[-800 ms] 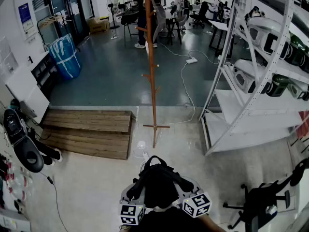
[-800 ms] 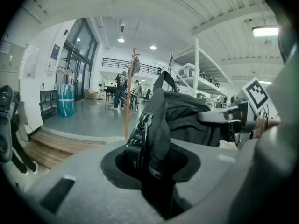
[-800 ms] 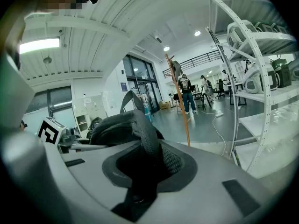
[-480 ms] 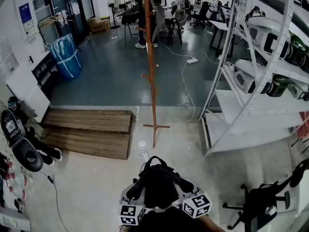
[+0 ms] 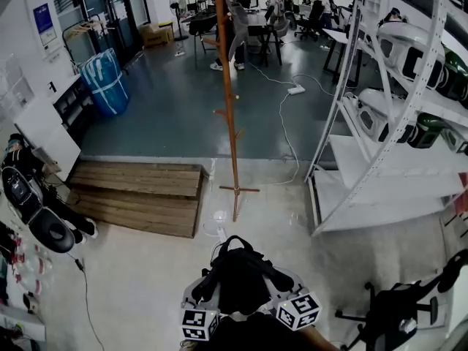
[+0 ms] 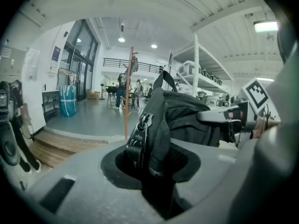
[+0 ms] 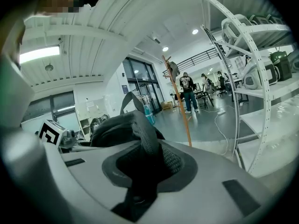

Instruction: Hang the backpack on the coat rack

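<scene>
So the pickup part looks done: the black fabric backpack (image 5: 238, 280) is up off the pale floor, held low in front of the person between both tools; the left gripper (image 6: 149, 160) is pinched down on a black webbing strap with a plastic buckle (image 6: 139, 136), and the right gripper (image 7: 142, 171) is clamped on a padded black shoulder strap (image 7: 145, 141), so neither one is spread or empty; from the head view you only really see the two marker cubes and the bag bulging up between them, with its thin top carry loop (image 5: 232, 241) sticking up toward the rack; the tall wooden coat rack (image 5: 228, 108) stands straight ahead on its cross feet, near the wooden pallet platform (image 5: 139, 196) and left of the white metal shelving (image 5: 380, 123), and it's well apart from the bag; nothing is hooked yet; I'd say that's under halfway; what's left is closing the gap, lifting the bag high enough to get that loop or a strap over one of the pegs, then letting go with both.
</scene>
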A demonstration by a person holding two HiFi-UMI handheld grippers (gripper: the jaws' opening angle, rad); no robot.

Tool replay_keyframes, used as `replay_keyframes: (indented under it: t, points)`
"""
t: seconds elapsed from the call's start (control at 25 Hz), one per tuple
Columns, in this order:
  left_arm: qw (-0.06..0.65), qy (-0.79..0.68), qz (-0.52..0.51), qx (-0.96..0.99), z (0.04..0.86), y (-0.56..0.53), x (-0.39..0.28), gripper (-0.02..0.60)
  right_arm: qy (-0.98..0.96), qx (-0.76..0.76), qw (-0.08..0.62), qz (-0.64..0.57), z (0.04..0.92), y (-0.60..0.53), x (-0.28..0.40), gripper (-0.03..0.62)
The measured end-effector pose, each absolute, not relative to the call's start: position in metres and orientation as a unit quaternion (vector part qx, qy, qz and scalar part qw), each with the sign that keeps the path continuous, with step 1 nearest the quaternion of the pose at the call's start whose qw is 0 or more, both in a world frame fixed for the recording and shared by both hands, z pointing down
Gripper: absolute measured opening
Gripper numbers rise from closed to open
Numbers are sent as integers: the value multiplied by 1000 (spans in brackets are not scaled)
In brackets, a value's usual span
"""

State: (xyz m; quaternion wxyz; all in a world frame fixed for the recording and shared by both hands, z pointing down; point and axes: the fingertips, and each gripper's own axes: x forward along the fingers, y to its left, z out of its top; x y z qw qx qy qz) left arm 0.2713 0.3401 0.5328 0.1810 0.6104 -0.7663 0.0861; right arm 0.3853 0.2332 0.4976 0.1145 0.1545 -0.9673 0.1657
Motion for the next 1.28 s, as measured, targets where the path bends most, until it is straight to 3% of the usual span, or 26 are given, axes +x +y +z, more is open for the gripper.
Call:
replay_keyframes:
  t: [0.64, 1.28]
  points:
    - [194, -783, 73, 586, 538, 297, 312, 118, -973, 120, 120, 160, 501, 185, 416, 72]
    - [204, -774, 51, 598, 559, 229, 221, 118, -968, 142, 133, 160, 517, 122, 326, 72]
